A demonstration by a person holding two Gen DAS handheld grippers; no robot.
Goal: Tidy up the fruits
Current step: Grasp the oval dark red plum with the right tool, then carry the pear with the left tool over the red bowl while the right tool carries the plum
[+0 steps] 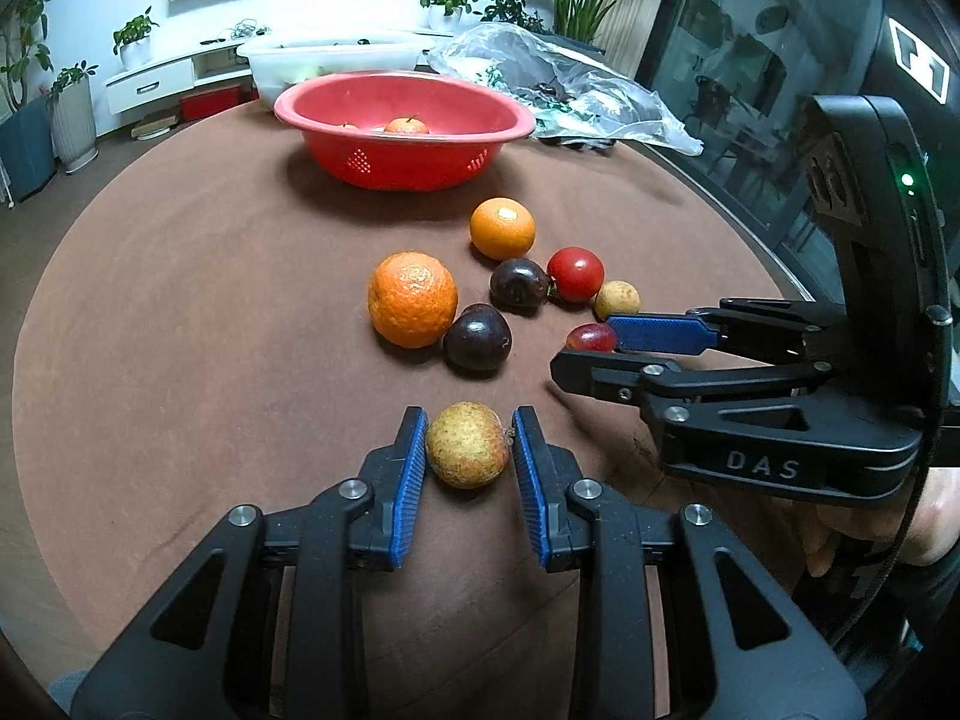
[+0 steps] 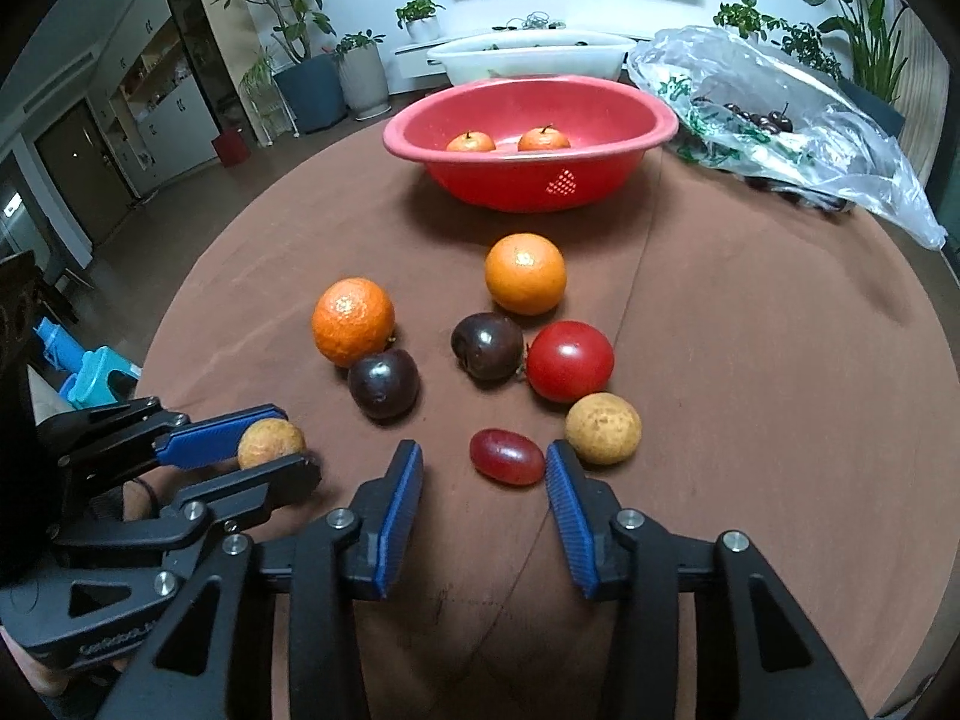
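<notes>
- Our left gripper [image 1: 468,447] clamps a speckled longan [image 1: 467,444], low centre in the left wrist view.
- Our right gripper [image 2: 483,468] straddles a red grape [image 2: 507,456], pads not yet pressing.
- We judge the pick step underway; next, close gently, then carry both to the red basin [image 2: 600,186] up top on the table [image 2: 750,390].

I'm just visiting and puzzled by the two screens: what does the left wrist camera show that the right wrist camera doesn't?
Only the left view: the left gripper head-on, shut on a speckled yellow-brown round fruit.

Only the right view: the right gripper head-on, open around a small red oval grape, and both small oranges in the bowl plainly.

Both: the red plastic bowl, loose oranges, dark plums, red tomato, brown tablecloth.
</notes>
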